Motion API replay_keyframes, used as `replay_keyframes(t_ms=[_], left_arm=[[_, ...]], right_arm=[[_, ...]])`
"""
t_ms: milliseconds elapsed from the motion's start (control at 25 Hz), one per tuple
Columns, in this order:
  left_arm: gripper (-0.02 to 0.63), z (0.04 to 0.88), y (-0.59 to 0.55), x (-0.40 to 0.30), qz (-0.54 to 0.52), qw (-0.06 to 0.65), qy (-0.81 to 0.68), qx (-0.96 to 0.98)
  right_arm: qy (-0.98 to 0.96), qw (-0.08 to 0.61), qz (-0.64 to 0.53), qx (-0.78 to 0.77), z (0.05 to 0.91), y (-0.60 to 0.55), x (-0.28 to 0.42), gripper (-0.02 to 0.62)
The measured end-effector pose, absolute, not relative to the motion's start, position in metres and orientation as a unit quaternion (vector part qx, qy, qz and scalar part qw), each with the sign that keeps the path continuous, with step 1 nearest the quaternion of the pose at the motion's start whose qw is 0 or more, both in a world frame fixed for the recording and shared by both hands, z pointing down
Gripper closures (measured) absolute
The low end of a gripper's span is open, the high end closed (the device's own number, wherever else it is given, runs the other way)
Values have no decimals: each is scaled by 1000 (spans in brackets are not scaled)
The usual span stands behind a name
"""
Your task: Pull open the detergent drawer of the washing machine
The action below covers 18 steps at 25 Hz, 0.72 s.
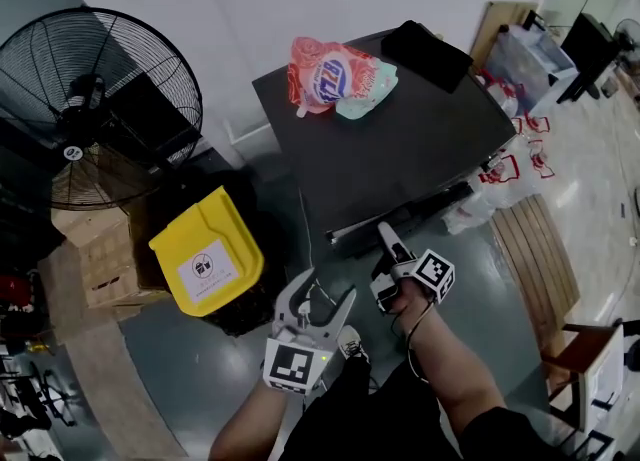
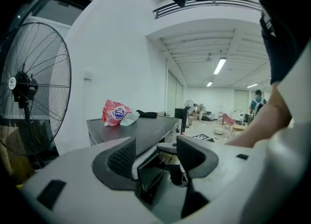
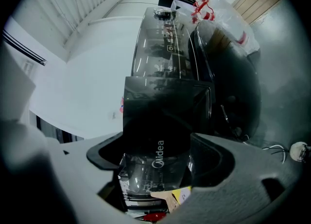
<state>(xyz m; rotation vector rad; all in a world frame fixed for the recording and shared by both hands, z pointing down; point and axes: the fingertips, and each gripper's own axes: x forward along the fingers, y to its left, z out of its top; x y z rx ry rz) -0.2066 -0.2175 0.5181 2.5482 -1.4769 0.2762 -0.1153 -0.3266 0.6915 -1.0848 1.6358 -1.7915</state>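
The dark washing machine [image 1: 400, 139] stands ahead with a red-and-white detergent bag [image 1: 335, 79] on its top. Its detergent drawer [image 3: 160, 116], with a glossy black face and a white brand name, juts out from the front panel toward me. My right gripper [image 1: 380, 239] is rolled on its side, and its jaws [image 3: 158, 152] are wide and closed over the drawer front, which fills the gap between the pads. My left gripper [image 1: 325, 287] hangs lower left of it, open, with nothing between its fingers [image 2: 121, 157].
A large black fan [image 1: 95, 99] stands at the left, with a yellow-lidded bin [image 1: 205, 254] and cardboard boxes [image 1: 100, 249] beside the machine. A black item [image 1: 425, 54] lies on the machine's top. Wooden boards [image 1: 535, 249] and a chair [image 1: 590, 359] are at the right.
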Motion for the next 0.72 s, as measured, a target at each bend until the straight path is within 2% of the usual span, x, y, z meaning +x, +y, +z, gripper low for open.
replay_keyframes(t_ms=[720], left_arm=[[365, 519, -191, -163, 83, 99, -497, 858]], right_arm=[[595, 226, -672, -379, 694, -262, -78, 172]])
